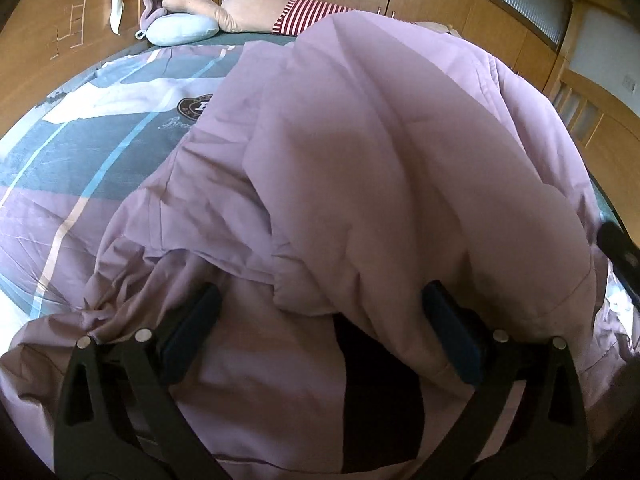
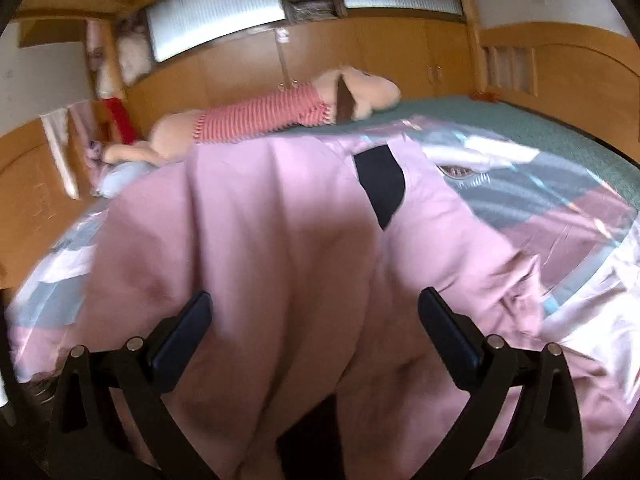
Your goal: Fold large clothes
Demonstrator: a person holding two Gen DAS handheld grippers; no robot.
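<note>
A large lilac-pink garment [image 1: 360, 152] with dark patches [image 1: 380, 380] lies heaped on the bed, one layer turned over another in a thick puffy fold. My left gripper [image 1: 324, 320] is open, fingers wide apart, low over the near hem; the folded edge bulges between them. The same garment [image 2: 280, 220] fills the right wrist view, slightly blurred, with a dark patch [image 2: 382, 188] near its far edge. My right gripper [image 2: 316, 320] is open too, and cloth swells up between its spread fingers. What lies under the folds is hidden.
A patterned grey, blue and lilac bedspread [image 1: 80, 152] covers the bed. At the far side lie a big plush toy in a red-striped top [image 2: 260, 120] and a pale blue cushion [image 1: 182, 30]. Wooden cupboards [image 2: 380, 60] and a bed frame [image 2: 560, 72] surround it. A black object [image 1: 620, 252] shows at the right edge.
</note>
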